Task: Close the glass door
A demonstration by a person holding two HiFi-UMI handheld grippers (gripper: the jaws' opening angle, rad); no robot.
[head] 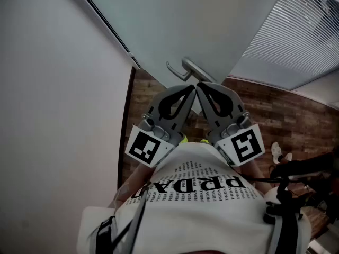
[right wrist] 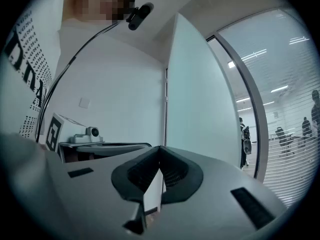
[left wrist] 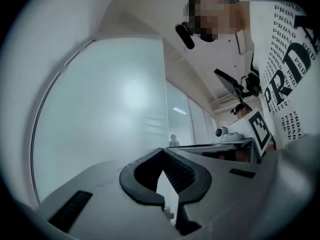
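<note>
Just ahead of both jaw tips, head view: one metal lever door handle (head: 185, 67) on the frosted glass door (head: 201, 20). The near end of the handle is cut off behind the tips, so I can't tell whether they touch it. Neither gripper view shows the handle.

Left gripper (head: 190, 87): jaws pressed together at the tips, with nothing in the oval gap behind them. Its own view confirms this (left wrist: 162, 150), and the frosted door panel (left wrist: 110, 114) fills the space ahead and to its left.

Right gripper (head: 201, 85): jaws also pressed together and pinching nothing, as its own view confirms (right wrist: 160, 147). The door panel (right wrist: 200, 99) stands ahead and to its right, with the panel's vertical edge just above the tips. I can't tell from any view whether the door is fully closed or ajar.

The two grippers sit side by side with their tips nearly meeting, pulled in close to the person's white printed shirt (head: 201, 194). Two marker cubes are visible, left (head: 144, 146) and right (head: 244, 144). The hands are hidden under the cubes and shirt.

A white wall (head: 58, 115) is left of the left gripper. Wood floor (head: 286, 115) is beneath and to the right of the right gripper, with striped blinds (head: 296, 36) beyond it. Two white shoes (head: 278, 152) lie on the floor to the right, small and hard to make out. The figures behind the striped glass in the right gripper view are blurry.
</note>
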